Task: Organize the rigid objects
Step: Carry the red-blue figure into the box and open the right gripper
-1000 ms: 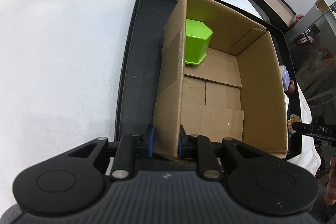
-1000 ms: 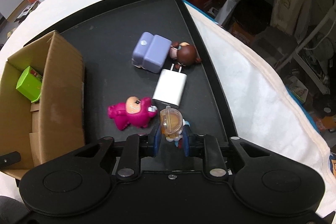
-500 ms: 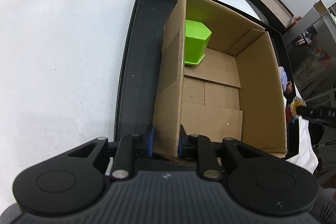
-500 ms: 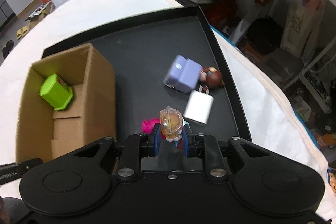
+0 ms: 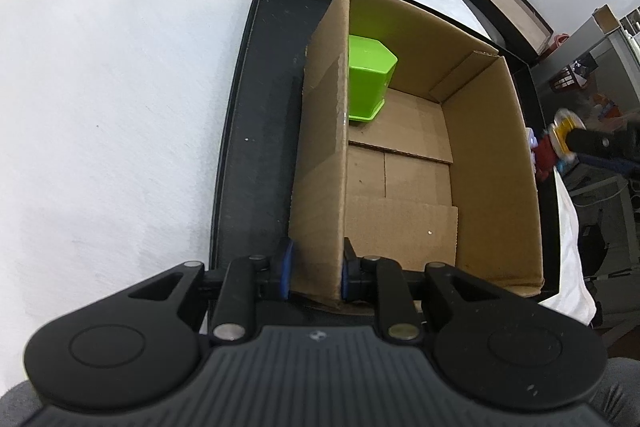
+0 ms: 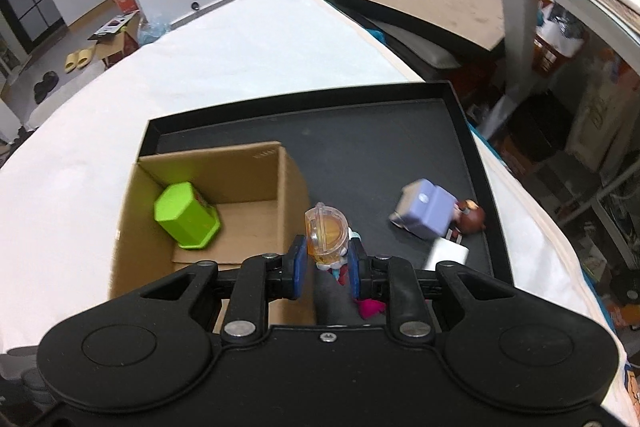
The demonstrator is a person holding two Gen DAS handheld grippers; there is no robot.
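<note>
Higher now, right claw (image 6: 325, 267) with upright, dome-up figurine (image 6: 326, 234).

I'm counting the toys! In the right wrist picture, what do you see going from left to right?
Green box → astronaut toy in the right gripper → purple toy → brown-haired doll.

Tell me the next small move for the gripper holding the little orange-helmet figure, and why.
Probably carry the figure leftward over the cardboard box wall. The right gripper grips it above the tray, while the left gripper steadies the box.
</note>
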